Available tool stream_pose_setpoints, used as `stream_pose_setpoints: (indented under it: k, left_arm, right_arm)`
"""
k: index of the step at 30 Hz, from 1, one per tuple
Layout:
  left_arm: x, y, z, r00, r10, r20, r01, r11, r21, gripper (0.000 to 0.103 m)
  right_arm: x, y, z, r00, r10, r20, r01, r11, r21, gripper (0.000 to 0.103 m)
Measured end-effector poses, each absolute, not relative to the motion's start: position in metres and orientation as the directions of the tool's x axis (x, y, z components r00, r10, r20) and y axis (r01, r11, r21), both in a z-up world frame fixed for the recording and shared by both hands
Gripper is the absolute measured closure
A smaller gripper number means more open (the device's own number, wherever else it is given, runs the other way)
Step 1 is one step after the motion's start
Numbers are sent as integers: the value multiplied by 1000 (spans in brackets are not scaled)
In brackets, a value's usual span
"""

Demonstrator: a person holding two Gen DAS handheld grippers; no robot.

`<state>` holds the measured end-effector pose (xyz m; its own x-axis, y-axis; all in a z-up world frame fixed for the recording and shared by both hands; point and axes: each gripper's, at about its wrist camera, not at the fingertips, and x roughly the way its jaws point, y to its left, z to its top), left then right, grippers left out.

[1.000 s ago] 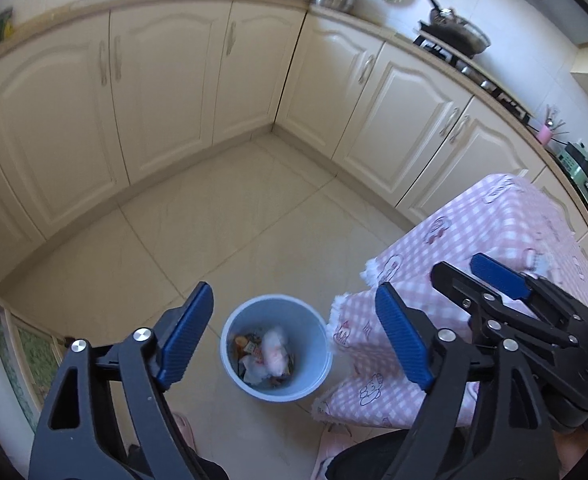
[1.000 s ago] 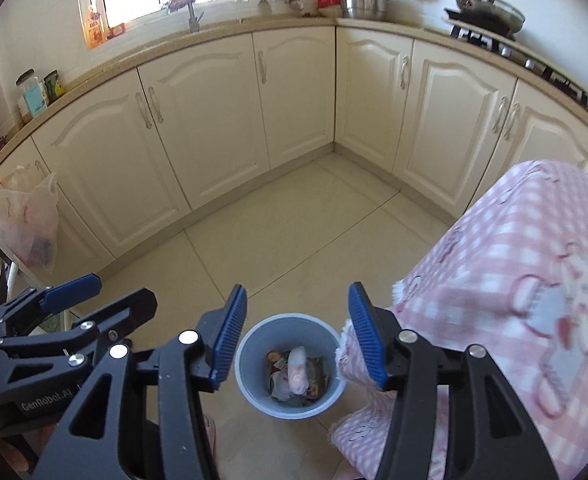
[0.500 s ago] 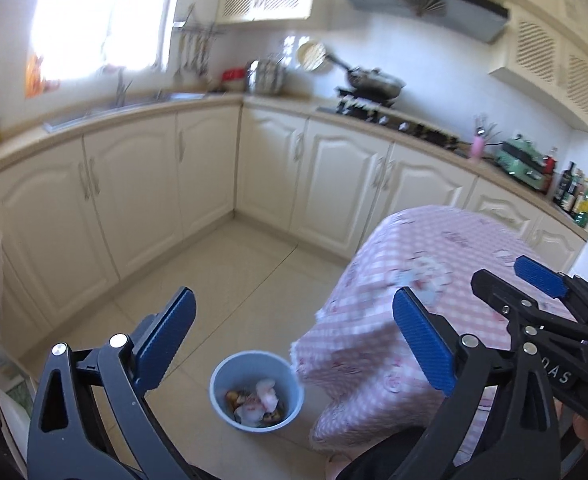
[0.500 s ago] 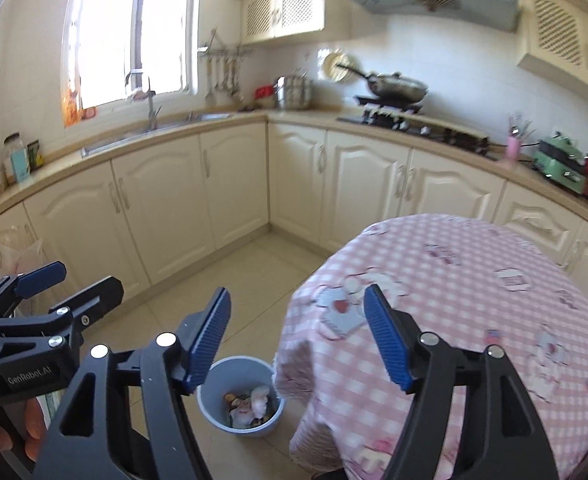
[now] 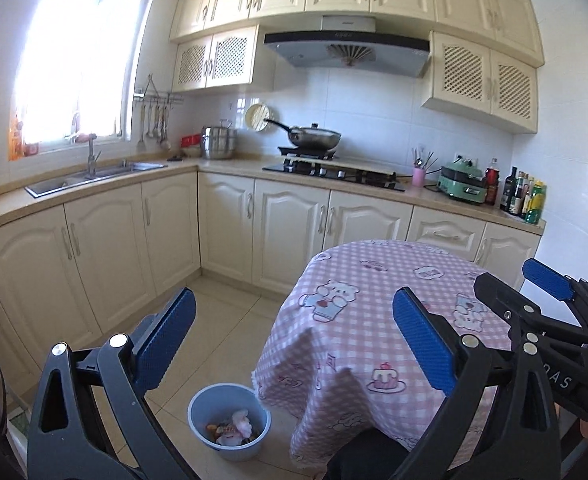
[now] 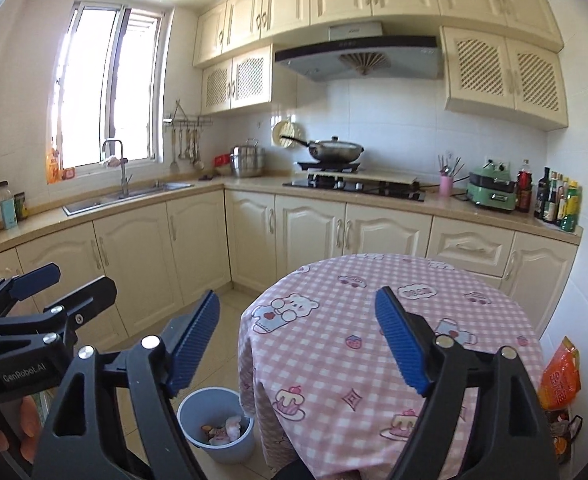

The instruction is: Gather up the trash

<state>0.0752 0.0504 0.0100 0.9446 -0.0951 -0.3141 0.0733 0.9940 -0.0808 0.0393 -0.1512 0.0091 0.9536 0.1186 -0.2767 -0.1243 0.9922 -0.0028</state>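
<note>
hovering with nothing between their blue-padded jaws, the left gripper (image 5: 294, 336) gaping wide and the right gripper (image 6: 298, 332) opening, both sit above the round blue plastic trash bin (image 5: 229, 426), which stands on the floor just left of the pink checked tablecloth (image 5: 374, 320), nearer the left one.

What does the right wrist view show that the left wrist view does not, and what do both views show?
Only the right wrist view shows the orange snack bag to the right of the table, and the glass jar left of the sink.

Only the left wrist view shows nothing clear of its own; it shows less of the window wall.

Both show the blue round bin holding trash, the pink checked tablecloth, the steel sink and the black wok.
</note>
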Motion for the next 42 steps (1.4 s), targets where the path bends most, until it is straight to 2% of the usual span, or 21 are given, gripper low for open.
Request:
stream_pose_setpoints:
  k: [2, 20, 42]
  left_arm:
    - [62, 45, 14, 951, -88, -297, 72, 995, -63, 8]
    - [-15, 24, 52, 987, -54, -151, 52, 999, -18, 8]
    - [-21, 15, 49, 988, -63, -139, 65, 998, 12, 8]
  right_arm:
    - [26, -153, 11, 959, 110, -260, -114, 993, 0, 20]
    - [-69, -163, 46, 991, 89, -99, -90, 996, -4, 15]
    - [-72, -171, 44, 990, 93, -106, -93, 996, 12, 14]
